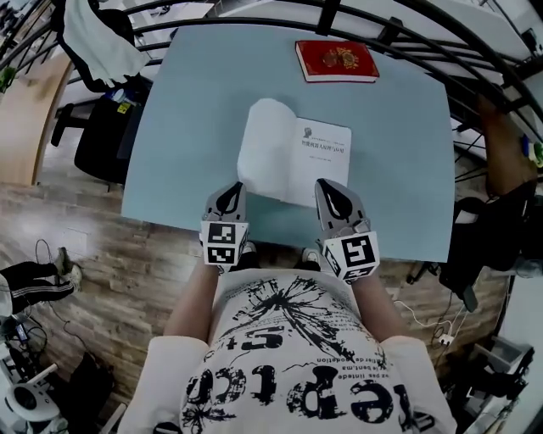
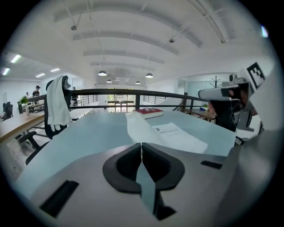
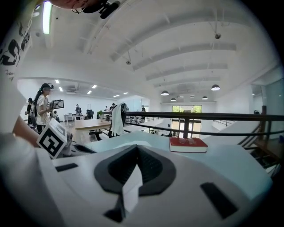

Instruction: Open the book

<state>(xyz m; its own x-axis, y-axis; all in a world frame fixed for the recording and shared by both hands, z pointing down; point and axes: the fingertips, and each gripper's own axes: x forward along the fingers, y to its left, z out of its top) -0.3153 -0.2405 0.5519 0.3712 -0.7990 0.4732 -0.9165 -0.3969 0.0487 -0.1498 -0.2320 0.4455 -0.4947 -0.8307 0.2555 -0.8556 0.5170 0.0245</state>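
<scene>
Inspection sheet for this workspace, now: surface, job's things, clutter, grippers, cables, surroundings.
Surface: pale blue table, carrying two books.
Job's things: white book lies open mid-table, its left leaves arched up, its right page flat and printed.
Clutter: red book, closed, at the far edge.
Grippers: left gripper and right gripper at the near edge, jaws together, nothing between them. The right one's tip overlaps the open book's near edge in the head view; contact cannot be told.
Cables: white cable on the floor to the right; nothing seen on the table.
Surroundings: wooden floor, black railing, chair draped with a white garment.
</scene>
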